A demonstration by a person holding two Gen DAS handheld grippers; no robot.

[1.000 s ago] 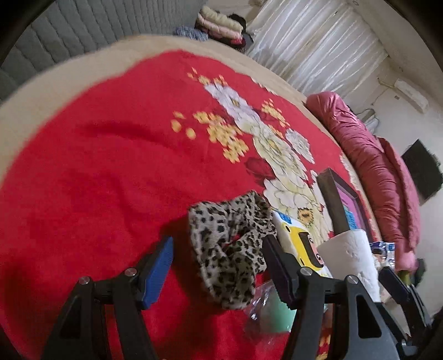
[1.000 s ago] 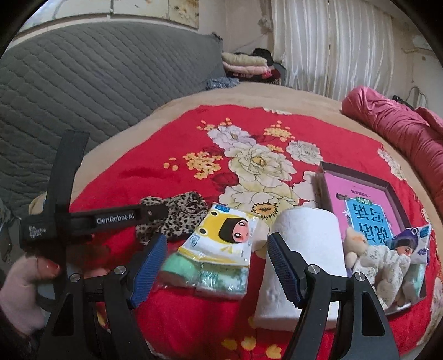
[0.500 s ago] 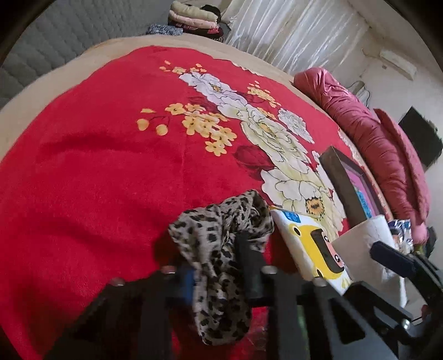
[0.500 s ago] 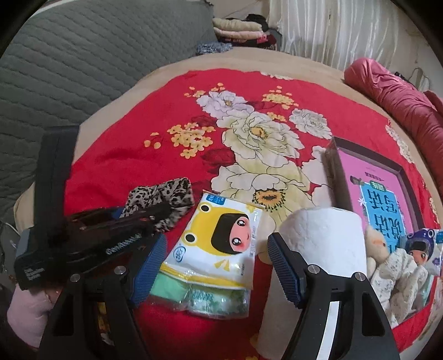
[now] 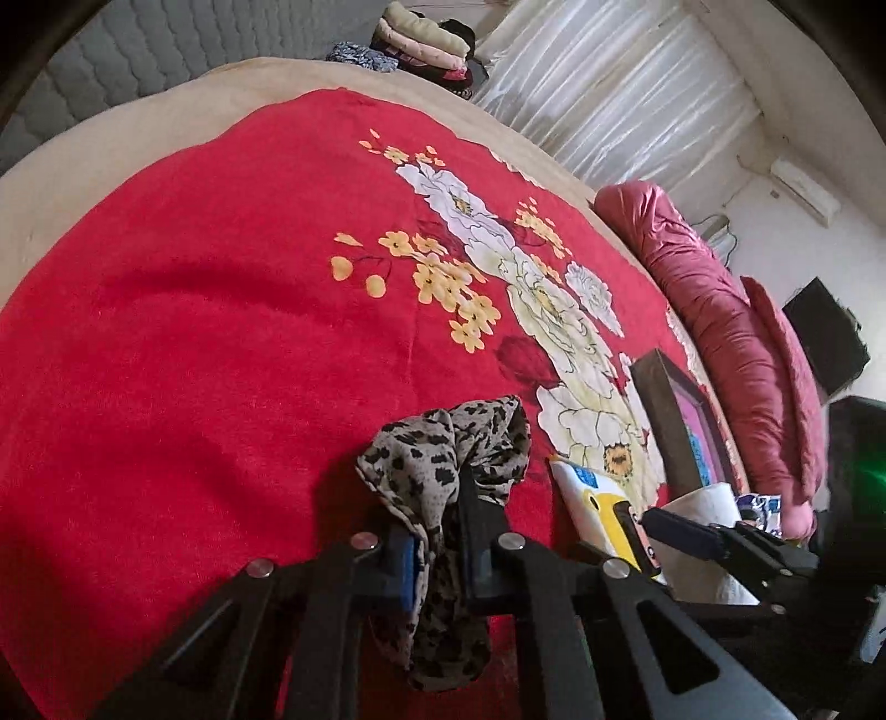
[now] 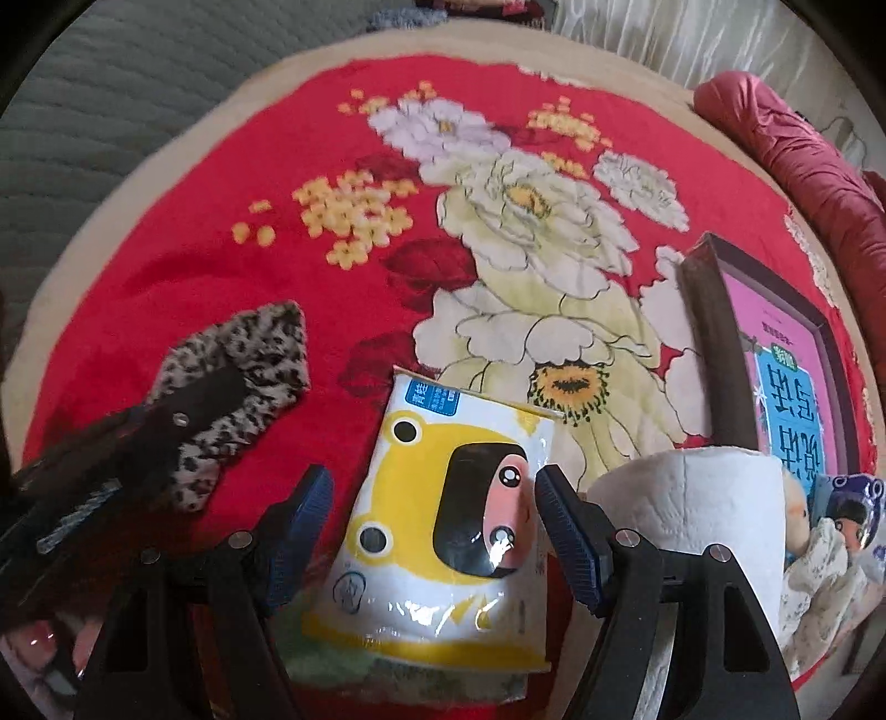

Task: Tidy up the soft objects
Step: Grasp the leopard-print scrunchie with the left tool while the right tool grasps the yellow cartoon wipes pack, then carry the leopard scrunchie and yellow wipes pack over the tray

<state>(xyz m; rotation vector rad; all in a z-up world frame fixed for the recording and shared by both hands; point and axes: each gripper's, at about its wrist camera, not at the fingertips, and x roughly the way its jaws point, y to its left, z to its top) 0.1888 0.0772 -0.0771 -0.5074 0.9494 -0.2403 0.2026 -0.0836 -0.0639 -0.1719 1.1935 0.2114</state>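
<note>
My left gripper [image 5: 437,554] is shut on a leopard-print cloth [image 5: 443,459] on the red flowered blanket [image 5: 221,332]. The cloth [image 6: 243,365] and the left gripper's arm also show at the left of the right wrist view. My right gripper [image 6: 434,531] is open, its fingers on either side of a yellow-and-white plastic packet [image 6: 443,526] with a cartoon face. A white paper roll [image 6: 698,515] stands just right of the right gripper.
A dark-framed tray [image 6: 709,343] with a pink book, a soft toy [image 6: 819,576] and a small packet lies at the right. A rolled pink quilt [image 5: 736,343] lies along the far right. Folded clothes [image 5: 426,44] are at the back. A grey quilted headboard [image 6: 111,111] is at the left.
My left gripper has closed on the leopard-print cloth and lifted part of it. My right gripper has moved down and forward, straddling the yellow packet.
</note>
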